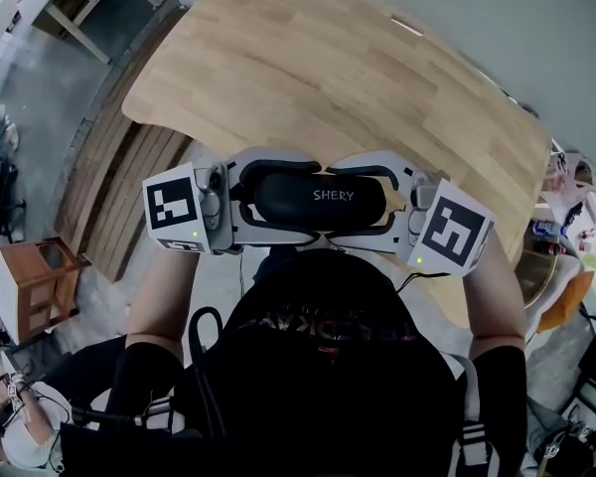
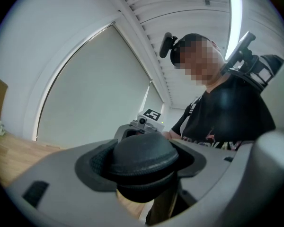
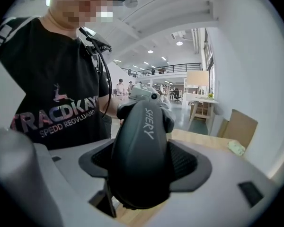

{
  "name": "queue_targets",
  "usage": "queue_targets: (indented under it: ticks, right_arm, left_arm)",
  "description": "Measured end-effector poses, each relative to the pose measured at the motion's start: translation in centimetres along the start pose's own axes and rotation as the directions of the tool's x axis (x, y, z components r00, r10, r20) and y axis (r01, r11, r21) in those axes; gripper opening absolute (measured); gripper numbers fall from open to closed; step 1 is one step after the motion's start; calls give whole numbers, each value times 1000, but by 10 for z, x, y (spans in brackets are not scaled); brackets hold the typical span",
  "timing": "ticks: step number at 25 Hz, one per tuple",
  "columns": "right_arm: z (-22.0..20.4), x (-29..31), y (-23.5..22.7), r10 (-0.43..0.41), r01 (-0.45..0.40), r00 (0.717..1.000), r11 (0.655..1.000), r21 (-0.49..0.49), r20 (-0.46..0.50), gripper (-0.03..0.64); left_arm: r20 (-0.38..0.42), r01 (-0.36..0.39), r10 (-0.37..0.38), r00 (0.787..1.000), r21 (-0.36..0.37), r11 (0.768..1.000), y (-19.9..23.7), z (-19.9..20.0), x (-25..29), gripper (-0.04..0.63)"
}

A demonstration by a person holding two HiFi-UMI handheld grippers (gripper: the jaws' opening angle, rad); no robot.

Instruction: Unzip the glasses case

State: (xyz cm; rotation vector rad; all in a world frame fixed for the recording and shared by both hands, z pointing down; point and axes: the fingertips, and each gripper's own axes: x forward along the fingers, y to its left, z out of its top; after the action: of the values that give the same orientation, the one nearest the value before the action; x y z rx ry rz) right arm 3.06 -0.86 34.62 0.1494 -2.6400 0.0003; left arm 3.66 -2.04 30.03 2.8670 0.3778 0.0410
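Wooden counter lies below the glasses case, which is held in the air. Left gripper clamps one end; right gripper stands open around the other. Advise a firm left hold while right finds the zip pull, unseen here.

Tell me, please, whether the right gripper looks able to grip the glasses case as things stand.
Probably yes: the glasses case lies between the open jaws of the right gripper, with a gap at each pad and nothing else in the way, while the left gripper appears to hold its other end.
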Motion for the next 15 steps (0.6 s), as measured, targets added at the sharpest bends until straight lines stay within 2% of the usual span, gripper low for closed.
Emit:
queue_targets:
  ticks: [7,11,13,15]
  right_arm:
    - [-10,-2,5,36,-36,999,999,-8,21,341]
    - [-22,-18,0,31,-31,1000,999,-19,2,339]
    - [-21,-29,-7,9,-8,998,1000,-8,63,339]
    - [-10,-35,-23,-46,43,978,999,17,201,339]
  left_arm:
    - [-68,-12,14,998,25,1000,-2,-14,3,337]
    - [-34,-67,67,997,2,998,8,-8,-10,335]
    - [-11,-120,120,993,-19,993,16,-6,-24,293]
    - [-11,-195,195,981,-42,980,27,-9,-38,249]
